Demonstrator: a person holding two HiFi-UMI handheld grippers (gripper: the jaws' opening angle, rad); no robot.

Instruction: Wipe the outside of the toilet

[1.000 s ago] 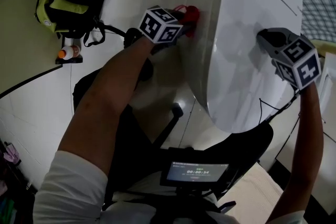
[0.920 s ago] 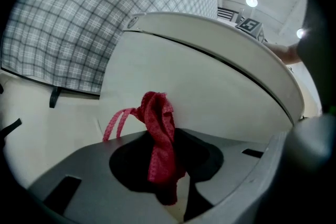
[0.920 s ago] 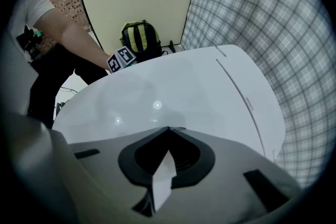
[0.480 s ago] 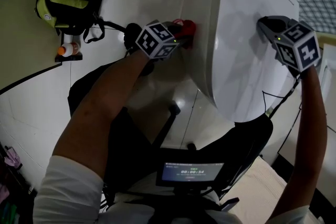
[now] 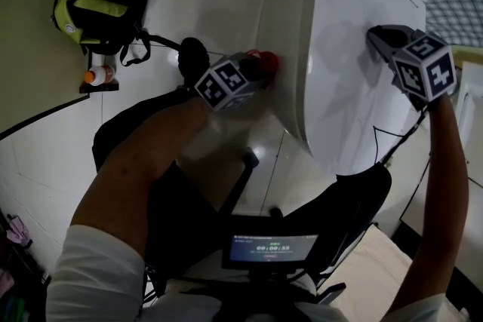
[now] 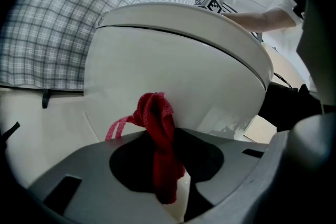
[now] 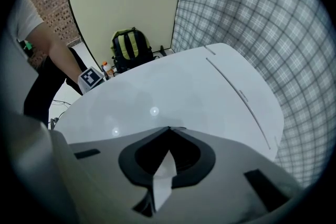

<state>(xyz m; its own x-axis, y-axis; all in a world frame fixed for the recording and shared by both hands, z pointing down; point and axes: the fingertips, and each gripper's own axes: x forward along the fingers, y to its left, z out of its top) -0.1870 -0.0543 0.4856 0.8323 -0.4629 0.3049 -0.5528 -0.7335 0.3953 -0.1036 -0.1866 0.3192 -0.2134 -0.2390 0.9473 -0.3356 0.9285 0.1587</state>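
Red cloth (image 6: 159, 140) against the toilet's (image 5: 355, 56) outer side: wiping step in hand.
Left hand-held gripper (image 5: 256, 69) is clamped on the cloth, which appears to touch the bowl wall just below the lid's edge. Right hand-held gripper (image 5: 377, 38) has its jaws together and empty, tips at the lid top, probably bracing. Next move, as judged: drag the cloth along the bowl's curve, keeping it pressed.

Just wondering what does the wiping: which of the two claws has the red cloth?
The left claw, at the toilet side, pinches the red cloth. The right claw, over the lid, is shut and empty.
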